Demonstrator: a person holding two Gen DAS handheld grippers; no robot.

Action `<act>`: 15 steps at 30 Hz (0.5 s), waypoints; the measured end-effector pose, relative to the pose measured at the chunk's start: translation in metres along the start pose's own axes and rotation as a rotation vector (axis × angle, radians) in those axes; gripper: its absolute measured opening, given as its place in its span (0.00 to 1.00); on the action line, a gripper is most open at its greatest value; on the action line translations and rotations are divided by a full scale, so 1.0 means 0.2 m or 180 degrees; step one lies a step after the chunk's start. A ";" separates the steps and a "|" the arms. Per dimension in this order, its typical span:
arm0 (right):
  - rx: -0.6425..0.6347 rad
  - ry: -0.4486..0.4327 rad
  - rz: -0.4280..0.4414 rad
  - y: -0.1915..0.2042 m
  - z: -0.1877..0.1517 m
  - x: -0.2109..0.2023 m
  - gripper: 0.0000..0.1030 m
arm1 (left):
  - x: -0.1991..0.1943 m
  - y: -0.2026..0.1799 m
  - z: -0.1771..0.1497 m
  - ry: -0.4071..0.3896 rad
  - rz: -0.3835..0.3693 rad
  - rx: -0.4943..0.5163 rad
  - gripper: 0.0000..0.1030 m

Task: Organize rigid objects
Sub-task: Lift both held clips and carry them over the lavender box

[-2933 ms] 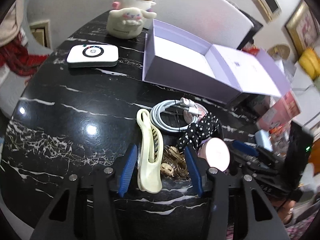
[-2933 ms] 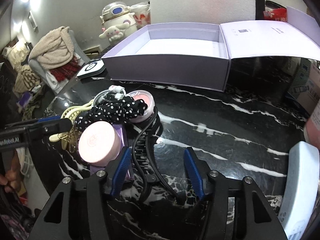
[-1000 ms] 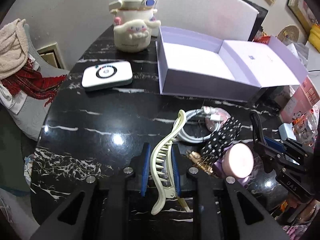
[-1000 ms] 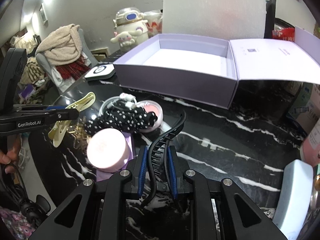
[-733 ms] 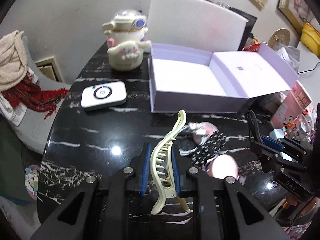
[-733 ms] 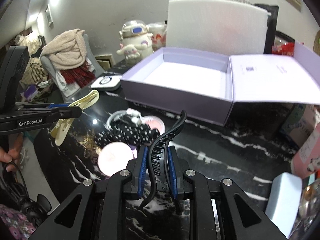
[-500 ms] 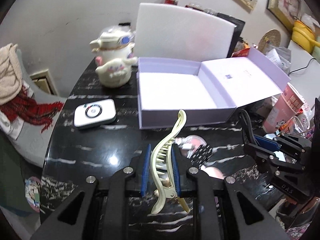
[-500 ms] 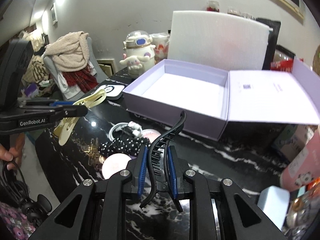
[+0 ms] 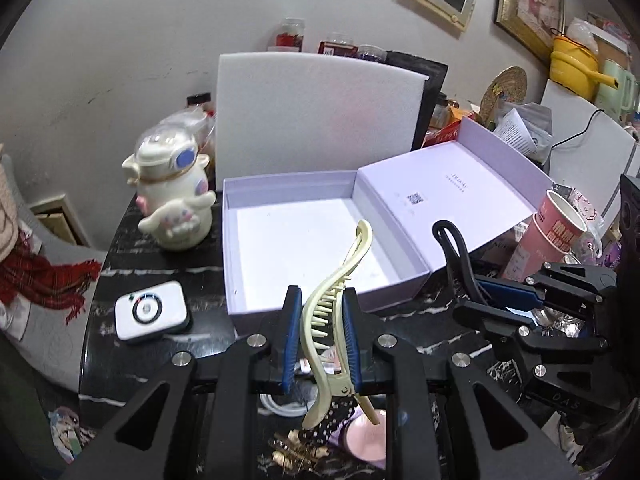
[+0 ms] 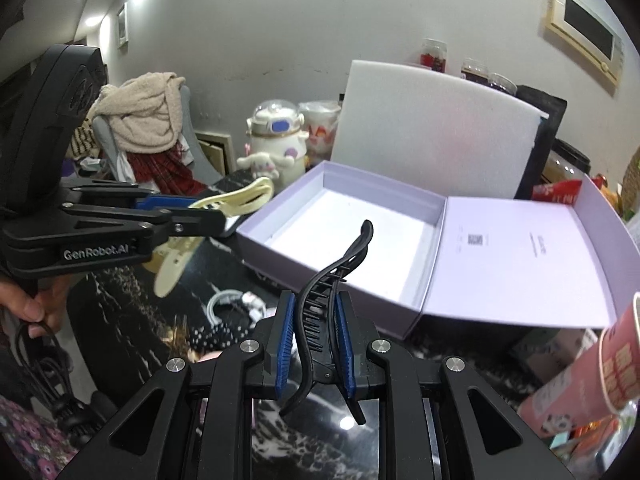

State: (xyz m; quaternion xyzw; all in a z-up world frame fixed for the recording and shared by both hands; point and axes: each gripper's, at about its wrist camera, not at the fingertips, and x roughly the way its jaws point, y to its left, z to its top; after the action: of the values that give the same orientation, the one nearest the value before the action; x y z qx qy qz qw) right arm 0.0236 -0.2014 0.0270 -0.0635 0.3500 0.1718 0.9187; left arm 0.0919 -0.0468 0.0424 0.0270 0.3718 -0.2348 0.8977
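Both grippers clamped: left gripper (image 9: 320,336) on cream clip (image 9: 334,312), right gripper (image 10: 314,344) on black clip (image 10: 324,304), leftover pile seemingly half hidden.

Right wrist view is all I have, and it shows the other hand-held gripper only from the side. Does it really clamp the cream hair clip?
Observer: Yes. In the left wrist view the left hand-held gripper is shut on the cream hair clip, with one blue pad against each side.
Operator: Is something lying left of the purple box that I cannot see?
Observer: A white device with a round ring lies flat there, apart from the box.
Operator: And far behind the open lid?
Observer: A yellow pot stands on top of a white appliance.
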 end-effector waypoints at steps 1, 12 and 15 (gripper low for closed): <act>0.0002 -0.0018 0.0012 -0.01 0.02 0.00 0.20 | 0.00 -0.01 0.03 -0.0023 -0.0008 0.0027 0.20; -0.0015 -0.0186 -0.0061 -0.13 0.22 0.04 0.20 | 0.10 0.00 0.26 -0.0144 -0.0066 0.0144 0.20; -0.0019 -0.0232 -0.0074 -0.16 0.27 0.06 0.20 | 0.14 0.00 0.32 -0.0142 -0.0085 0.0172 0.20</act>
State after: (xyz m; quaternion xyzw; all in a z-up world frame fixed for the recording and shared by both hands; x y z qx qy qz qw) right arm 0.0762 -0.2152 0.0595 -0.0640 0.3151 0.1644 0.9325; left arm 0.1522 -0.0719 0.0695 0.0410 0.3455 -0.2573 0.9015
